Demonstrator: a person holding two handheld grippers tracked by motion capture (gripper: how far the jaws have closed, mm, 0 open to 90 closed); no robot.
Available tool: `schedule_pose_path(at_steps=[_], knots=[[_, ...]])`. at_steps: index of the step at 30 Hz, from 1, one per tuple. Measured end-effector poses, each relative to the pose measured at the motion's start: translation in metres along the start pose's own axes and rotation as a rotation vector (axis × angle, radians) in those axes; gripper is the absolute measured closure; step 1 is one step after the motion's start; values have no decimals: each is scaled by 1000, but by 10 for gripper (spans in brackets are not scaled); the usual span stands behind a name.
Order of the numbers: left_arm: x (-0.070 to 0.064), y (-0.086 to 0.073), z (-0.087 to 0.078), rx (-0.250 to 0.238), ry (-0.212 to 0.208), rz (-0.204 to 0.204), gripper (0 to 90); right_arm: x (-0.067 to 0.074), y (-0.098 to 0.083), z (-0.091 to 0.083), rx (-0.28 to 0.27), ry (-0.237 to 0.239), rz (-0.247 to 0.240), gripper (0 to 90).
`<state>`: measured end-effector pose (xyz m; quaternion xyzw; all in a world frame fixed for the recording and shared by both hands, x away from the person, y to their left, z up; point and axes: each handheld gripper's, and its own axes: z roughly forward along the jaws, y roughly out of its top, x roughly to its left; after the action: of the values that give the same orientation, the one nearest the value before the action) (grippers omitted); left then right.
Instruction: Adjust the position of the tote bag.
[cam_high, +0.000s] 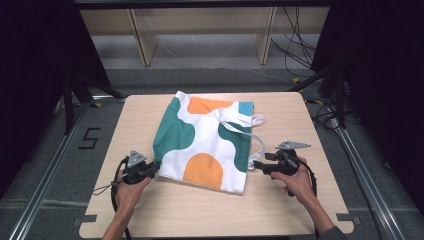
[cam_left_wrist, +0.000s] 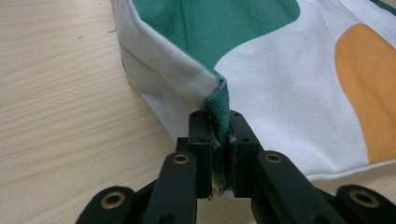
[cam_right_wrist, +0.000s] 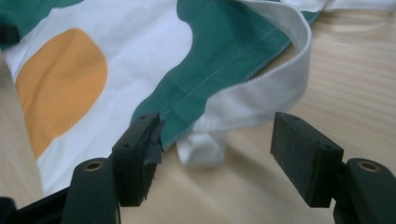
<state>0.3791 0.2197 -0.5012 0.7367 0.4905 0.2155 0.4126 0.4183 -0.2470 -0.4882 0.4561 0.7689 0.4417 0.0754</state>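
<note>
Hands at the near edge work a soft, light white cotton tote bag (cam_high: 202, 142) printed with green and orange shapes, mid-table (cam_high: 150, 205).
Left gripper (cam_left_wrist: 219, 140) pinches its green corner; right gripper (cam_right_wrist: 215, 156), jaws wide and empty, faces the white webbing handle (cam_right_wrist: 261, 88), a good hold.

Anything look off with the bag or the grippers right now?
Two things: the tote bag lies askew on the table, and the pad on one of the right gripper's fingers looks frayed and peeling. The left gripper pinches a bag corner.

The right gripper (cam_right_wrist: 217, 158) stands open at six o'clock; the tote bag (cam_right_wrist: 140, 60) and its white strap (cam_right_wrist: 261, 88) lie toward twelve, seemingly untouched.
</note>
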Motion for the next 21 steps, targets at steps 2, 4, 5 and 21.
schedule_pose_path(at_steps=[2, 4, 5, 21], knots=[[1, 0, 0, 3, 1, -1, 813, -9, 6, 14, -7, -5, 3, 375], [1, -1, 1, -9, -5, -4, 808, -15, 9, 24, 8, -12, 11, 502], [1, -1, 1, -7, -6, 5, 808, -17, 9, 26, 3, -18, 10, 587], [1, -1, 4, 11, -1, -8, 790, -16, 8, 35, 56, 28, 37, 533]])
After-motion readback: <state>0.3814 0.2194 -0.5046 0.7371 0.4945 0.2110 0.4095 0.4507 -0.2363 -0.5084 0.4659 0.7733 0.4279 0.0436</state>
